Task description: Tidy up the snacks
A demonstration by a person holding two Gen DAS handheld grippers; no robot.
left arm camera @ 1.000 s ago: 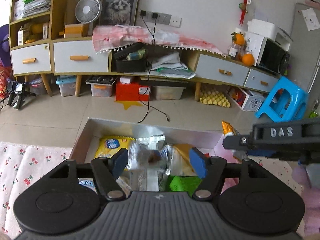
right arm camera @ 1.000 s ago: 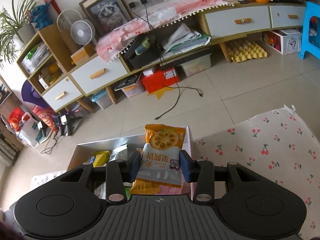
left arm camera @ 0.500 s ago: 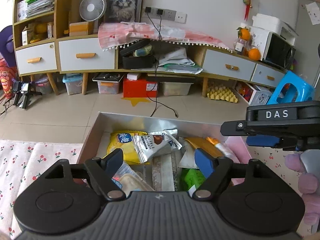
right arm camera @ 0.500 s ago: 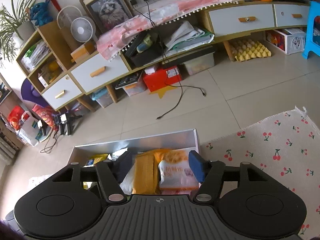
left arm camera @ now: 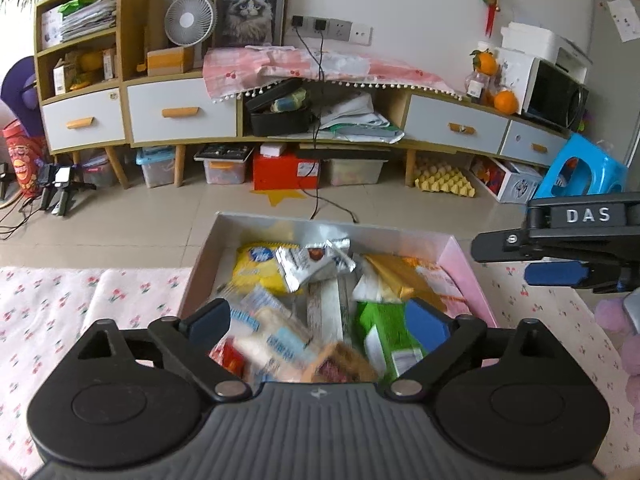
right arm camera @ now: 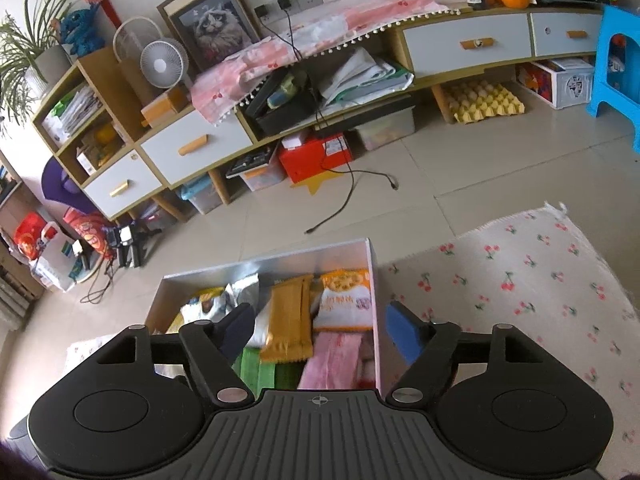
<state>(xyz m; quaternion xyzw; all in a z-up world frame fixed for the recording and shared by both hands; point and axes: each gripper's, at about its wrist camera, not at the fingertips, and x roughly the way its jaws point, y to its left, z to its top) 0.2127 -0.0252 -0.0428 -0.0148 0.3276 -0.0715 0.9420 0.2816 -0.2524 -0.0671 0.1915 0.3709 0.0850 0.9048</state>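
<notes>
An open box (left arm camera: 332, 227) with silvery inner walls holds several snack packets: a yellow bag (left arm camera: 256, 268), a silver packet (left arm camera: 308, 260), a green packet (left arm camera: 384, 332). My left gripper (left arm camera: 318, 320) hovers over the box's near half. Its jaws are opening and grip nothing. In the right wrist view the box (right arm camera: 272, 267) shows an orange biscuit packet (right arm camera: 344, 300) lying in its right corner beside a golden-brown wrapper (right arm camera: 290, 316). My right gripper (right arm camera: 320, 330) hangs above them, jaws opening, nothing between the pads. It also enters the left wrist view as the right gripper (left arm camera: 560, 248).
The box stands on a cherry-print cloth (right arm camera: 520, 280) that spreads to both sides. Tiled floor with a loose black cable (left arm camera: 320, 208) lies beyond. A long low cabinet (left arm camera: 180, 114) lines the wall, and a blue stool (left arm camera: 580, 172) stands at far right.
The right gripper let go of the orange biscuit packet, which now lies in the box. The left gripper released the silver packet. Both jaws widened and both grippers drew back upward.
</notes>
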